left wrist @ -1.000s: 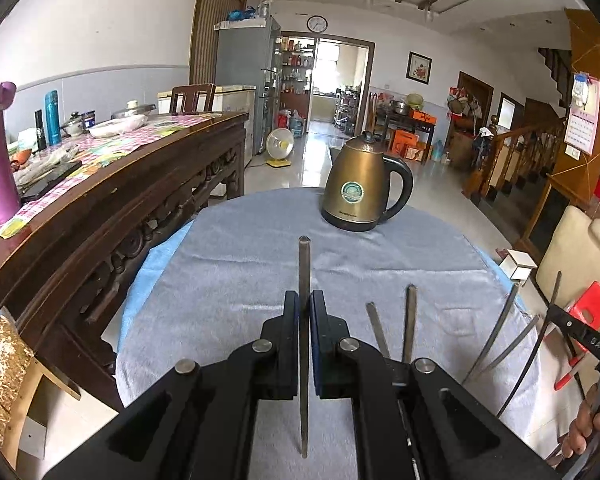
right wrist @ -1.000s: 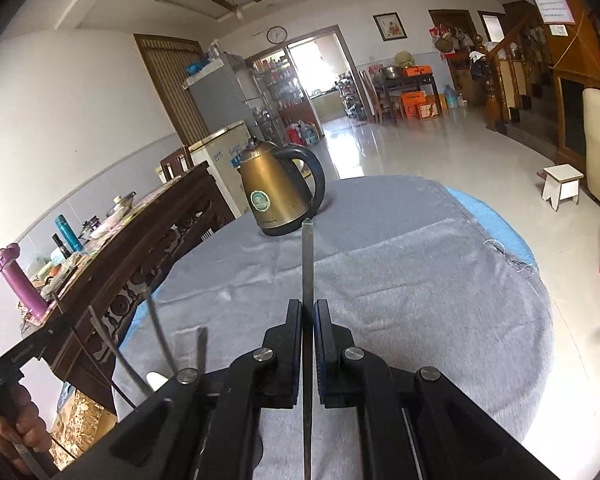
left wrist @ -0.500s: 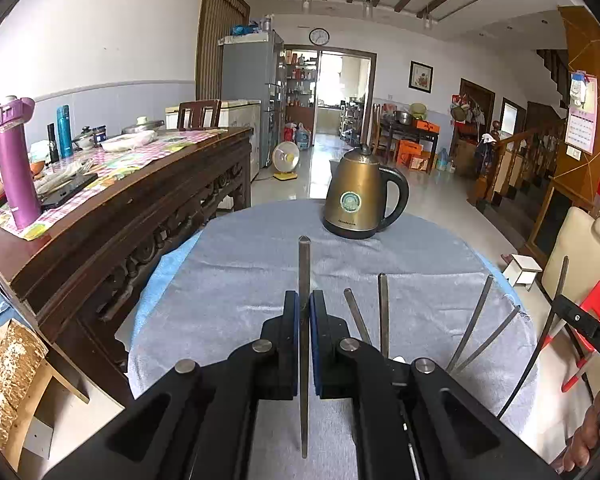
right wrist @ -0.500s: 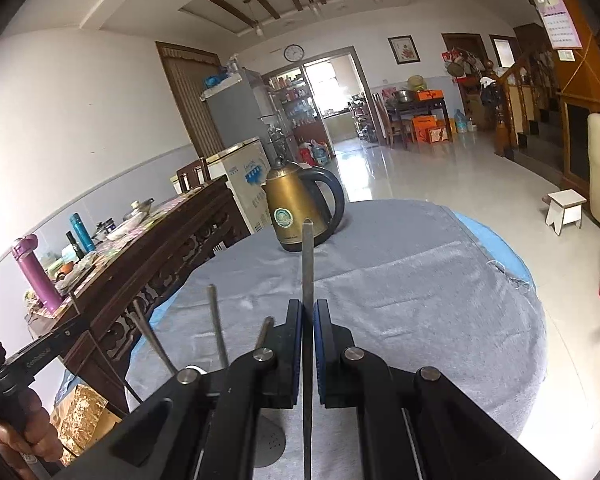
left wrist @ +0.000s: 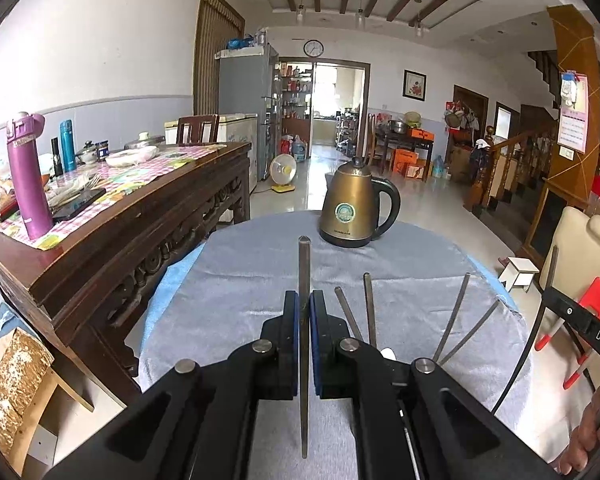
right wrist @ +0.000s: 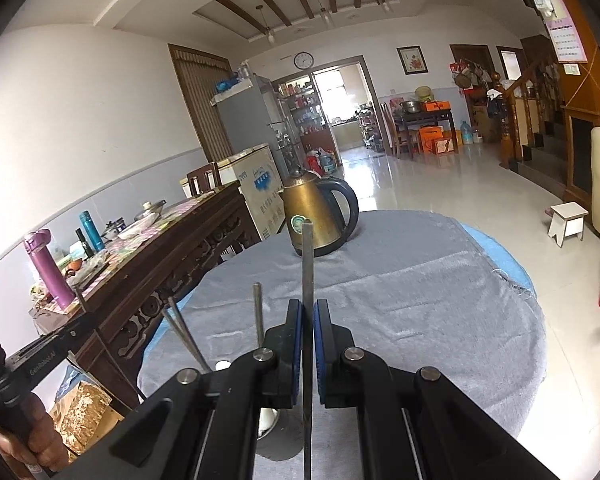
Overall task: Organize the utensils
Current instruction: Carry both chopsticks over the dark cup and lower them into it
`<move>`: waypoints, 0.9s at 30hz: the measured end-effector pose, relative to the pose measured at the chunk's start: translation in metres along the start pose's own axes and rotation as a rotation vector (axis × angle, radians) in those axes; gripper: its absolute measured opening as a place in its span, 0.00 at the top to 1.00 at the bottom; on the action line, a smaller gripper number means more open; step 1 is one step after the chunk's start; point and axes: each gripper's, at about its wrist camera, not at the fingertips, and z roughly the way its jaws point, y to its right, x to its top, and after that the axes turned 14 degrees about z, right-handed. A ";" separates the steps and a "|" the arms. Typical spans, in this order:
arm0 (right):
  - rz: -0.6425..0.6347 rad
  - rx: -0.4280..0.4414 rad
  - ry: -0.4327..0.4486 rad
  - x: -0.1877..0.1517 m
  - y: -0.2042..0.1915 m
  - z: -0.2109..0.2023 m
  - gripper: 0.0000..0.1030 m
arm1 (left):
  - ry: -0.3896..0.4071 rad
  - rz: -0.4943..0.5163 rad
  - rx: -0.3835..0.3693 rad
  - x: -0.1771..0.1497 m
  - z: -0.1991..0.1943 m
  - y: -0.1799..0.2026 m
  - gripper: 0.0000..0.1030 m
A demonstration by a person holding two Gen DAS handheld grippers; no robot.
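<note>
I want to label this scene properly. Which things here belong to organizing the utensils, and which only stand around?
Job: chopstick in left gripper; chopstick in right gripper; loose chopsticks.
Lying about: kettle, purple bottle, fan, stool.

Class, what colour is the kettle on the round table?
Bronze-gold kettle with black handle; left wrist view shows it best.

Bright daylight from the far doorway (left wrist: 332, 104); fisheye-curved, dark-cornered edges.
</note>
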 end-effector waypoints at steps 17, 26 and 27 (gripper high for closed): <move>-0.013 0.033 0.017 -0.007 -0.015 -0.016 0.93 | 0.034 0.050 0.000 0.003 -0.018 0.014 0.95; -0.007 0.045 0.042 -0.007 -0.020 -0.021 0.93 | 0.045 0.068 0.008 0.002 -0.025 0.019 0.95; -0.005 0.049 0.047 -0.007 -0.021 -0.023 0.93 | 0.046 0.069 0.008 0.002 -0.025 0.019 0.95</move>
